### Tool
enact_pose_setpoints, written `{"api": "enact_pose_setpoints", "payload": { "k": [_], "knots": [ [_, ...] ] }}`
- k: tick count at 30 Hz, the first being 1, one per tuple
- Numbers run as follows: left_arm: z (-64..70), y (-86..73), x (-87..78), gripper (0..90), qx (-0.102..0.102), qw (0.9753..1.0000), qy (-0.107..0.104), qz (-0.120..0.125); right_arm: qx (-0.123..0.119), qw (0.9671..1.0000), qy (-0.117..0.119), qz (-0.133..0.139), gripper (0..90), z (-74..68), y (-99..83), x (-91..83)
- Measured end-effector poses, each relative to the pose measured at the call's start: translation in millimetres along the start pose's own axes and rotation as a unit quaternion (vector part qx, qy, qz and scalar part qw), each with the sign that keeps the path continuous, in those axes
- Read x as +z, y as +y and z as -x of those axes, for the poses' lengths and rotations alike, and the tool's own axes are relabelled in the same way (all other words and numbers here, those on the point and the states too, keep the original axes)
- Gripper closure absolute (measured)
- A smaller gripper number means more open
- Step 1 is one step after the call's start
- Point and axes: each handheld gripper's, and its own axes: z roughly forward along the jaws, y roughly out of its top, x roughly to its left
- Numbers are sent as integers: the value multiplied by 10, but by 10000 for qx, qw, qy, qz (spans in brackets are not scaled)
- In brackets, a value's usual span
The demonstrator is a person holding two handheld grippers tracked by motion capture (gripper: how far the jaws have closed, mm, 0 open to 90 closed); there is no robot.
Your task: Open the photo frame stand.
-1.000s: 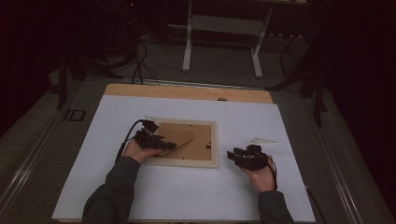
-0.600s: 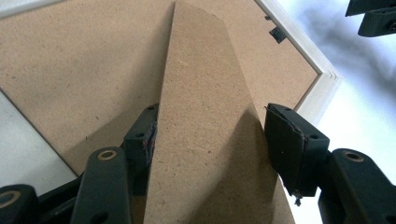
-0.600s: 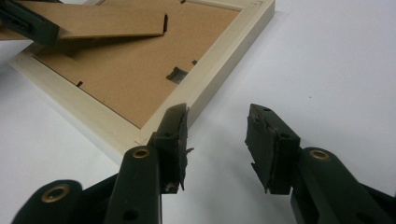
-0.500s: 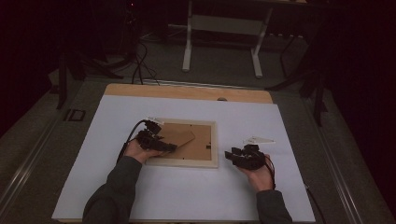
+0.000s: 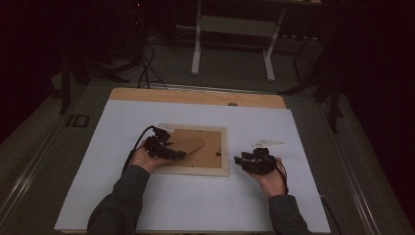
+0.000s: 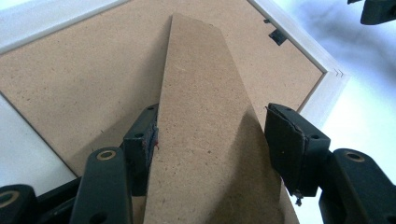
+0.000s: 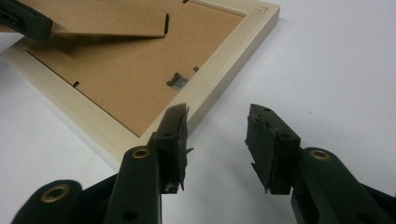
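Brown fibreboard backing is shown on a picture frame [image 5: 195, 152] laid face down at the centre of the white surface [image 5: 195, 205]. Its easel stand [image 6: 205, 135] is straddled by the left claw [image 6: 210, 135], jaws apart, one pad touching. At three o'clock, the right claw [image 7: 217, 140] is held open and empty beside the frame's corner.

Picture frame [image 5: 195, 152]: pale wood border, brown fibreboard backing up, lying flat face-down on white table top. Small metal retaining tabs on backing edges; hanger clip near one side. Easel stand [image 6: 205, 130]: same brown board, long tapered strip, lifted at an angle off the backing. Sits between left gripper [image 6: 212, 135] jaws, touching one pad, gap at the other. Frame corner just beside right gripper [image 7: 217, 140], apart from its spread jaws.
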Motion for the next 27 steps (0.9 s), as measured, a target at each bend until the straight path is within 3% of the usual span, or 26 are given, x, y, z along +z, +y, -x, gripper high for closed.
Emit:
{"api": "enact_pose_setpoints", "payload": {
  "k": [16, 27],
  "knots": [
    [125, 6, -55, 414, 381, 9987, 279, 214, 80, 10000, 38, 14, 578, 59, 141, 87],
    [193, 86, -67, 413, 604, 9958, 576, 372, 11, 10000, 8, 65, 580, 65, 253, 166]
  ]
}}
